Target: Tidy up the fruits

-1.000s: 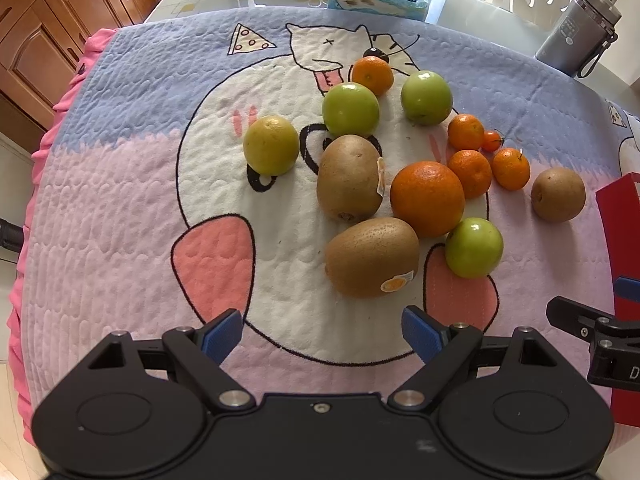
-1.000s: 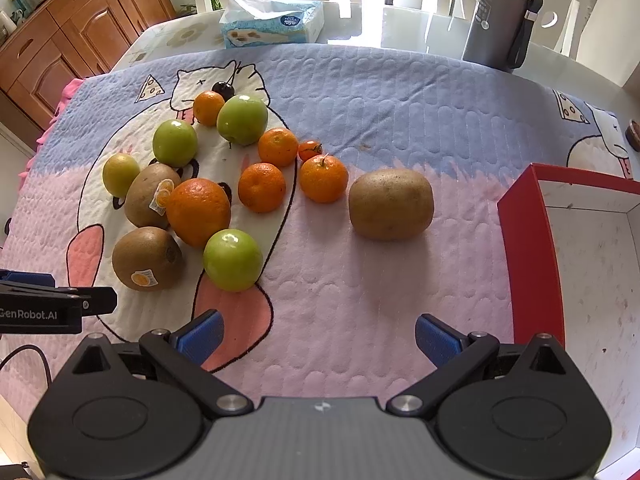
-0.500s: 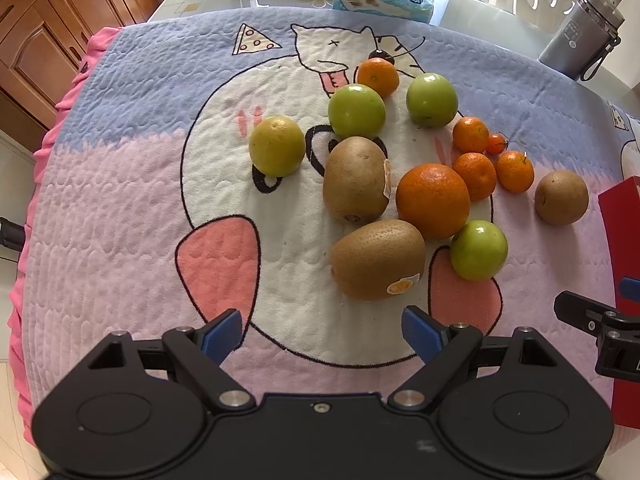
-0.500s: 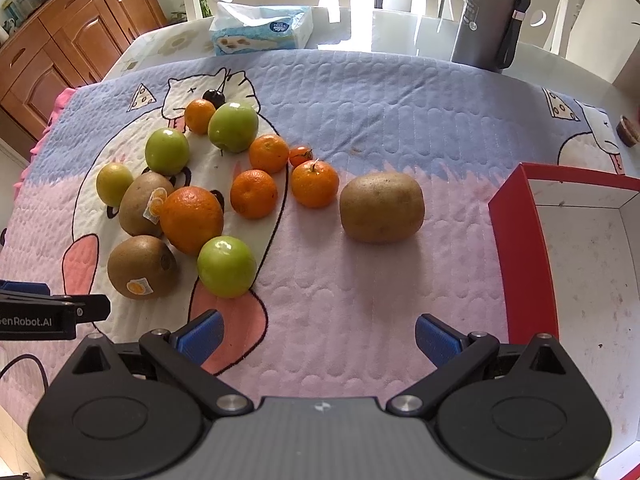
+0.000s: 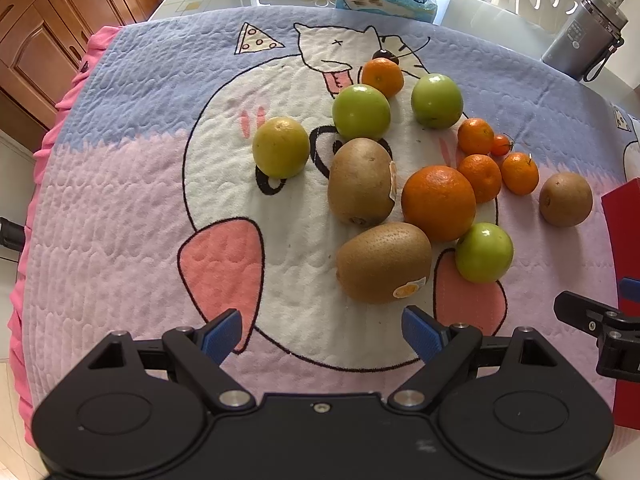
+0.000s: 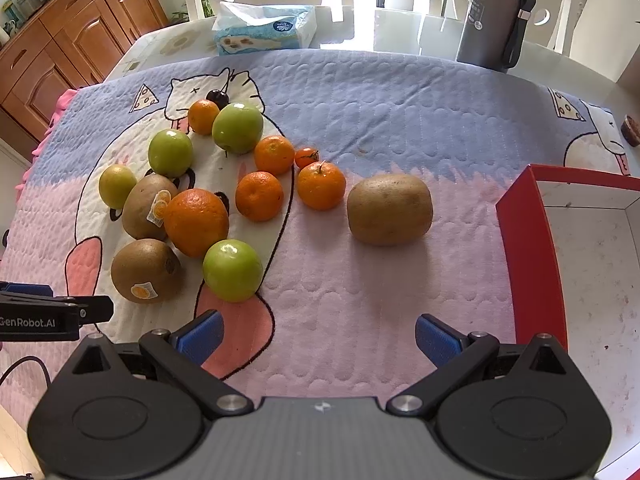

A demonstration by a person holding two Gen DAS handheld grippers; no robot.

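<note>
1. Both pairs of fingers are spread wide and hold nothing: the left gripper (image 5: pixel 318 332) fills the bottom of its frame, the right gripper (image 6: pixel 318 338) the bottom of its own.
2. Fruit lies loose on a cartoon-cat quilt (image 5: pixel 120 208) covering the surface, mostly bunched at the frame centre of the left view.
3. Nearest the left fingers is a stickered kiwi (image 5: pixel 384 262), just above their gap, so it looks the likeliest first pick.
4. Behind it, a second kiwi (image 5: pixel 360 182) and a large orange (image 5: pixel 438 202) sit close together, with a green apple (image 5: pixel 484 252) touching the orange's lower right; tight packing may make clean grasps awkward.
5. A lone kiwi (image 6: pixel 390 208) sits apart at the centre of the right view, nearest the red box (image 6: pixel 520 248) at the right edge, probably the destination.
6. No fruit shows in the visible part of the box, so sorting seems barely begun.
</note>
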